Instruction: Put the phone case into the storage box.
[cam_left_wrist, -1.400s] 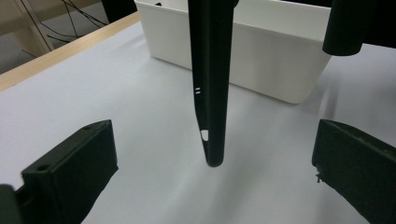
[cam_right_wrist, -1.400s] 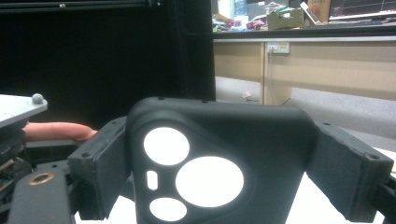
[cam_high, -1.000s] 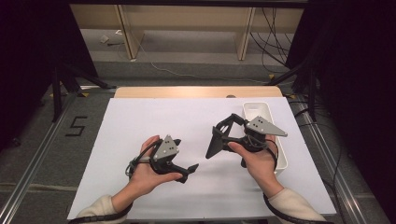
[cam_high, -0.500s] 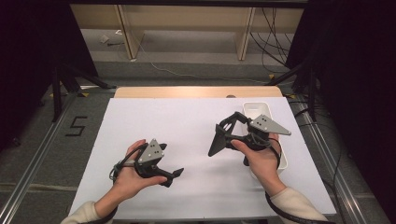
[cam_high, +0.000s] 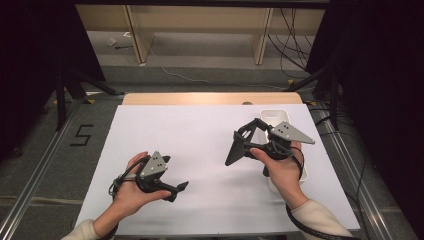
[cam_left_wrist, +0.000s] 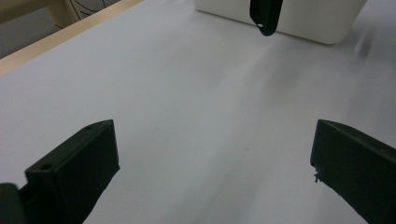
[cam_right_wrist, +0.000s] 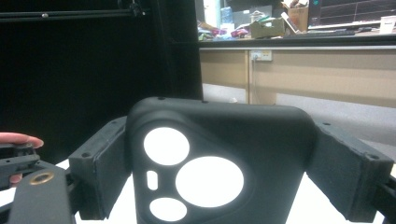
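Observation:
A black phone case with round camera cutouts stands between the two jaws of my right gripper, which is shut on it. In the high view the right gripper hovers over the table's right half, and the case slants down to the left from it. My left gripper rests low near the table's front left, held in a hand and pointing right. Its jaws stand wide apart in the left gripper view, with bare white table between them. The case's tip hangs at the top there.
A white tray sits at the table's right edge, partly under the right hand, and appears as a white box in the left gripper view. The white sheet covers the table. A wooden strip runs along the far edge.
The left hand has slid its gripper to the left and a little toward the front edge. The right gripper still holds the case in about the same place.

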